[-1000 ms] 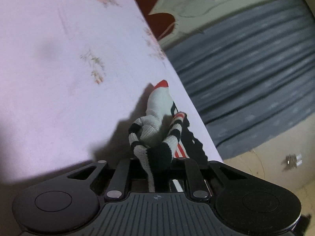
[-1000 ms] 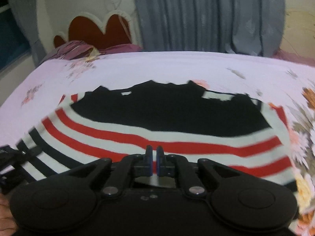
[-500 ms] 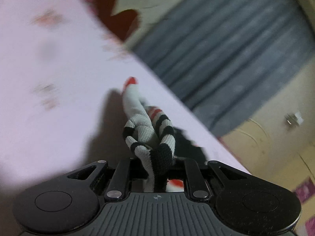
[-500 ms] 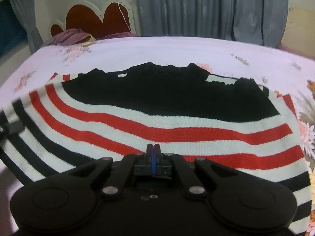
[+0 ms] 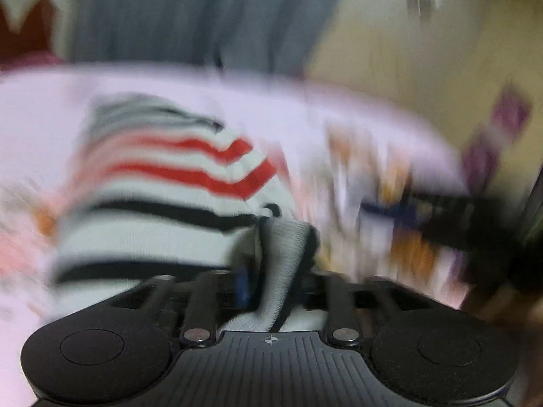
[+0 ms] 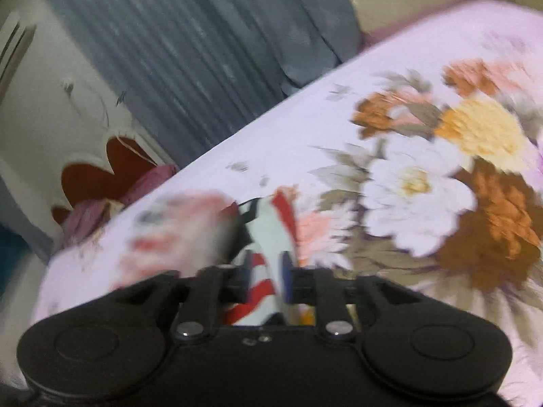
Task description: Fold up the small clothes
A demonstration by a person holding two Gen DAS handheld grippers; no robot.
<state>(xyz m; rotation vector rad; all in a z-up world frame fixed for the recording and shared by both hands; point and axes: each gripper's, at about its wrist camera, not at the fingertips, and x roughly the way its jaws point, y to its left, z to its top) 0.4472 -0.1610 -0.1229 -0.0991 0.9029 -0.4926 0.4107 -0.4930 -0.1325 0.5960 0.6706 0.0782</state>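
A red headboard [image 5: 30, 30] and grey curtain [image 5: 190, 17] are standing at the far left, beyond the bed [image 5: 40, 108]. The striped sweater [image 5: 163, 186] is lying on its floral sheet. The left hand-held gripper [image 5: 275, 281] is opening, a fold of knit lying between its jaws. Only the right view is showing big printed flowers [image 6: 417, 200] at right; there the right hand-held gripper [image 6: 266, 278] is opening around striped cloth.
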